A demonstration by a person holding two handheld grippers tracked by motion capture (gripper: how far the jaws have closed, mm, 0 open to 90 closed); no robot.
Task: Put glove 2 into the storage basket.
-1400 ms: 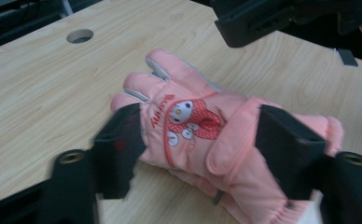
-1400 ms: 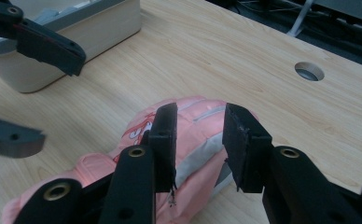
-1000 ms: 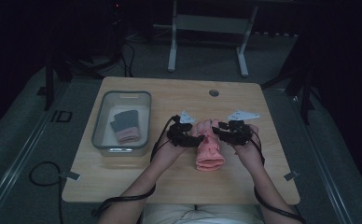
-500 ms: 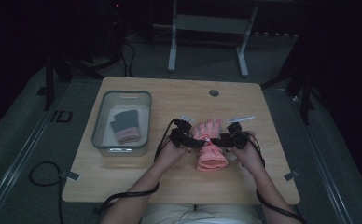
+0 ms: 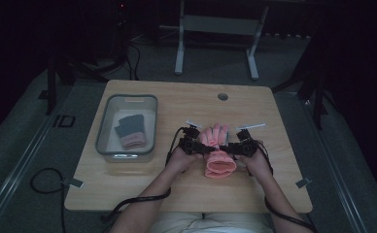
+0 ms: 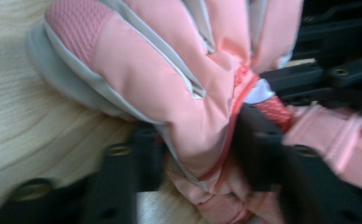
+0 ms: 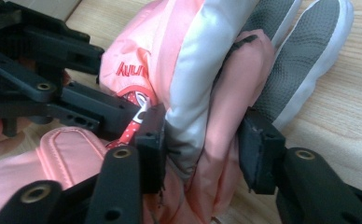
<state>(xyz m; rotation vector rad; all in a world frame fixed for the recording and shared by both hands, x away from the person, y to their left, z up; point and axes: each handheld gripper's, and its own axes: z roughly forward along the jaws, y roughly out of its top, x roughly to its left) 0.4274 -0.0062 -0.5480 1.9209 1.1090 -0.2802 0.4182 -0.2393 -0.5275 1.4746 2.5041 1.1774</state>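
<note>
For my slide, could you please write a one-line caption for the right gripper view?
Right gripper clamps the pink glove on the wooden table, with the left gripper pinching it opposite.

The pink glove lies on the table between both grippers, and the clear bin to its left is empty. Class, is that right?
Not quite: the bin is not empty. The high view shows a dark glove inside it. The pink glove does lie on the table between the left gripper and the right gripper.
</note>
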